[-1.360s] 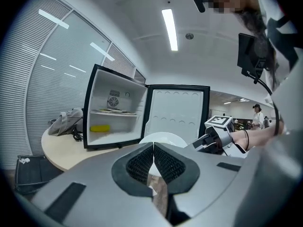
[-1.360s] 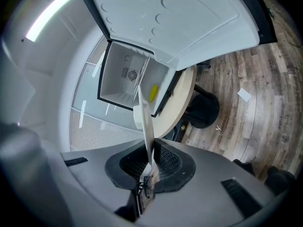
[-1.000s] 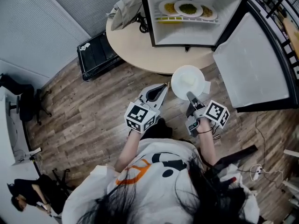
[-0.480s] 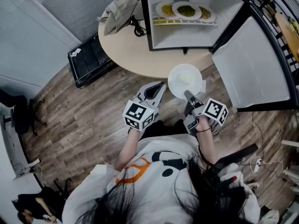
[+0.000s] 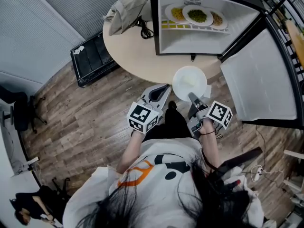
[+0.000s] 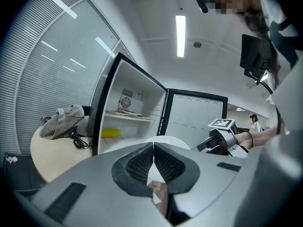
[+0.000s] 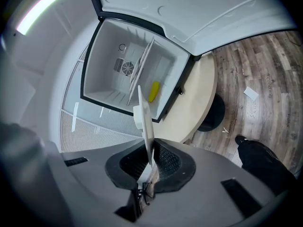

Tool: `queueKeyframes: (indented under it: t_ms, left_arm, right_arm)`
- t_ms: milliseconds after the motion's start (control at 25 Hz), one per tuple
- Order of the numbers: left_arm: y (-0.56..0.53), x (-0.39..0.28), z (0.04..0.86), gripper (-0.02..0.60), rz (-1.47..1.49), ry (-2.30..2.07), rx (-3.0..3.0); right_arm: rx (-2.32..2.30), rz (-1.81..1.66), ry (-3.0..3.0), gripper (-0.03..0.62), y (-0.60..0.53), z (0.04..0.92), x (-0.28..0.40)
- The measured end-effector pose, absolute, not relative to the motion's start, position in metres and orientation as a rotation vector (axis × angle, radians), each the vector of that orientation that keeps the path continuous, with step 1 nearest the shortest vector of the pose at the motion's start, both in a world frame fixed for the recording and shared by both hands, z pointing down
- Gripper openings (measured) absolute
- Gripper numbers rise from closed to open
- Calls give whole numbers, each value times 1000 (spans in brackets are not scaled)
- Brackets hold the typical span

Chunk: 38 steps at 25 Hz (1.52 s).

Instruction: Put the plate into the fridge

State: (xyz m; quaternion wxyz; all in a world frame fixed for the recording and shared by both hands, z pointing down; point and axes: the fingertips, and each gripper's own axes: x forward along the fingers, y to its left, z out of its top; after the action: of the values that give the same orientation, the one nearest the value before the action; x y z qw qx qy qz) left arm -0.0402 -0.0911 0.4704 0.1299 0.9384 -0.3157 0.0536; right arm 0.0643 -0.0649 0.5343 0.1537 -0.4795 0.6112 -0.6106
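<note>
The open mini fridge (image 5: 190, 42) is standing on a round beige table (image 5: 137, 51), with its cavity facing the person. Its white-lined door (image 5: 259, 80) is swinging wide to the fridge's right side as the head view shows it. A black case (image 5: 92, 56) is lying on the wood floor well to the left of the fridge, beyond the table's edge. A grey cloth bundle (image 5: 127, 4) is sitting on the table just left of the fridge, with a dark cord beside it.

The white plate (image 5: 190, 83) is hanging in the air in front of the fridge's opening, over the near edge of the table and outside the cavity. The right gripper (image 5: 192, 98) is pinching it by the rim nearest the person; in the right gripper view the plate (image 7: 144, 117) is showing edge-on, rising from between the two pads toward the fridge. The left gripper (image 5: 166, 87) is hovering in front of the fridge too, just left of the plate and apart from it, its jaws pressing together on nothing.

Inside the fridge, three plates of food (image 5: 197, 15) are resting side by side on the wire shelf. A small yellow thing (image 7: 153, 91) is lying under that shelf, on the fridge's floor.
</note>
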Motion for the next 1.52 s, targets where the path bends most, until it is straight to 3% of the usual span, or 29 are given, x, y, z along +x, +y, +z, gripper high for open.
queueKeyframes:
  t_ms: [1520]
  left_arm:
    - [-258,-8,496,11,250,-1037,2631]
  right_arm:
    - [-1296,-1990,1777,31,-280,601,93]
